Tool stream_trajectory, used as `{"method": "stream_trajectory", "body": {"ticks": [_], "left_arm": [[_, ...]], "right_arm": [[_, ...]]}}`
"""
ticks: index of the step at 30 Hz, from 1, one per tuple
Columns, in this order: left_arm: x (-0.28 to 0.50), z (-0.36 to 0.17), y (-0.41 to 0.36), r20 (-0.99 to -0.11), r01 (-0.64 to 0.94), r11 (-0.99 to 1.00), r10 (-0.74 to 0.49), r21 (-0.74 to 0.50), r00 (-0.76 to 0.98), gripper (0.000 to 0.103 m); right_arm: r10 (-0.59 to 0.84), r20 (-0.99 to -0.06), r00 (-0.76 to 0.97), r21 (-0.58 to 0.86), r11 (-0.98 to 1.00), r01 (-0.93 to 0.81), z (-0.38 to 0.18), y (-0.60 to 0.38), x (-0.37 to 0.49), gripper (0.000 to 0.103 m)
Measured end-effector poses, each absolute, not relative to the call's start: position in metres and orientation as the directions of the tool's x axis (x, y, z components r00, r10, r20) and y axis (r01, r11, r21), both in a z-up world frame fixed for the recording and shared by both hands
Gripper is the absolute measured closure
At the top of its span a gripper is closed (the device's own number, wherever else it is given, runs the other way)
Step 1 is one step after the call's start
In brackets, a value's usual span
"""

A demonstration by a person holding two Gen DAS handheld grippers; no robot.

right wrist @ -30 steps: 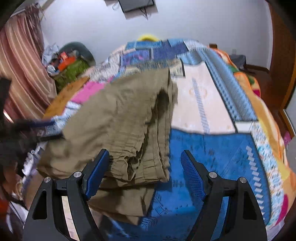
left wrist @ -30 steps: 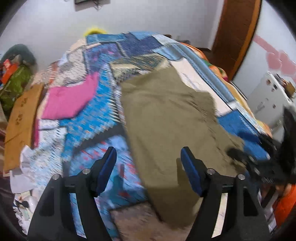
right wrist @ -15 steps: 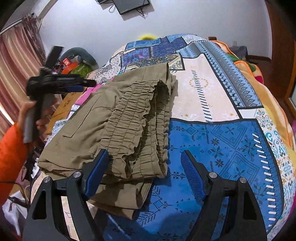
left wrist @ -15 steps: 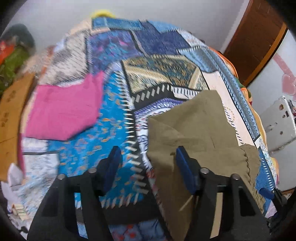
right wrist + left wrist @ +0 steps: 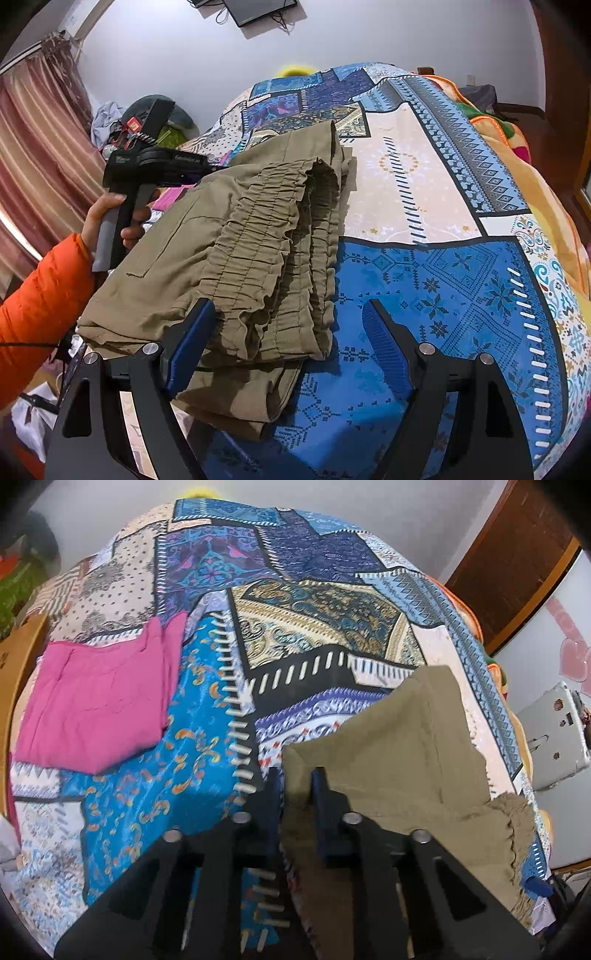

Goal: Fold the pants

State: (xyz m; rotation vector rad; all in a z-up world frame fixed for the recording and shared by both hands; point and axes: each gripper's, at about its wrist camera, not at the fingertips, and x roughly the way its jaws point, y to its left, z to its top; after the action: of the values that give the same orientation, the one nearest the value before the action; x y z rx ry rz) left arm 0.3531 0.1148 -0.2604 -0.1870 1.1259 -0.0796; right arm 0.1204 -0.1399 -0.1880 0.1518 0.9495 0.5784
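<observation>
Olive pants [image 5: 229,236] lie folded lengthwise on the patchwork bedspread [image 5: 461,280], their gathered waistband nearest the right wrist view. My right gripper [image 5: 288,321] stands open over the waistband's corner, its left finger above the cloth and its right finger above blue bedspread. In the left wrist view the far leg end of the pants [image 5: 399,760] shows. My left gripper [image 5: 296,786] is closing its jaws, and the pads pinch the hem's left corner. A hand [image 5: 107,218] in an orange sleeve holds that gripper's handle.
A folded pink garment [image 5: 99,701] lies on the bed to the left of the pants. A white appliance [image 5: 554,734] and a wooden door [image 5: 517,554] stand right of the bed. Striped curtains [image 5: 37,147] and a clutter pile [image 5: 129,122] are on the left.
My left gripper travelled along the pants toward their far end, came down on the hem corner and narrowed its jaws onto the cloth. The right gripper stayed in place, open.
</observation>
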Motion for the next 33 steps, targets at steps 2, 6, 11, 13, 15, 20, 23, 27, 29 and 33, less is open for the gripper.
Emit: {"method": "stream_trajectory", "body": {"ticks": [2, 6, 11, 13, 15, 20, 23, 27, 29, 33], "left_arm": [[0.347, -0.26, 0.118, -0.902, -0.05, 0.983, -0.142, -0.177, 0.407, 0.093], [0.319, -0.259, 0.117, -0.92, -0.086, 0.992, -0.052, -0.092, 0.388, 0.093], [0.262, -0.25, 0.111, -0.91, -0.097, 0.995, 0.044, 0.004, 0.412, 0.093], [0.24, -0.247, 0.116, -0.91, -0.109, 0.993, 0.016, -0.033, 0.415, 0.093], [0.221, -0.244, 0.118, -0.908, -0.12, 0.99, -0.017, -0.074, 0.419, 0.093], [0.177, -0.235, 0.12, -0.892, -0.131, 0.976, -0.1, -0.174, 0.441, 0.093], [0.164, -0.233, 0.12, -0.884, -0.123, 0.968, -0.142, -0.218, 0.446, 0.093], [0.154, -0.232, 0.121, -0.875, -0.113, 0.965, -0.162, -0.238, 0.456, 0.092], [0.152, -0.233, 0.123, -0.873, -0.114, 0.963, -0.168, -0.245, 0.458, 0.09], [0.143, -0.233, 0.127, -0.871, -0.124, 0.965, -0.15, -0.233, 0.468, 0.086]], "right_arm": [[0.514, -0.724, 0.459, 0.35, 0.848, -0.397, -0.183, -0.14, 0.118, 0.025], [0.492, -0.72, 0.49, 0.329, 0.863, -0.383, -0.17, -0.142, 0.116, 0.025], [0.5, -0.688, 0.526, 0.309, 0.858, -0.41, -0.148, -0.14, 0.102, 0.024], [0.501, -0.686, 0.528, 0.296, 0.855, -0.426, -0.143, -0.136, 0.094, 0.024], [0.499, -0.691, 0.523, 0.285, 0.853, -0.437, -0.144, -0.132, 0.088, 0.024], [0.468, -0.723, 0.509, 0.244, 0.862, -0.445, -0.156, -0.126, 0.073, 0.024], [0.444, -0.76, 0.475, 0.234, 0.868, -0.438, -0.17, -0.125, 0.076, 0.024], [0.458, -0.787, 0.414, 0.288, 0.865, -0.41, -0.193, -0.136, 0.088, 0.028], [0.448, -0.79, 0.418, 0.286, 0.873, -0.396, -0.196, -0.141, 0.095, 0.029], [0.397, -0.799, 0.452, 0.223, 0.893, -0.39, -0.199, -0.143, 0.11, 0.029]]}}
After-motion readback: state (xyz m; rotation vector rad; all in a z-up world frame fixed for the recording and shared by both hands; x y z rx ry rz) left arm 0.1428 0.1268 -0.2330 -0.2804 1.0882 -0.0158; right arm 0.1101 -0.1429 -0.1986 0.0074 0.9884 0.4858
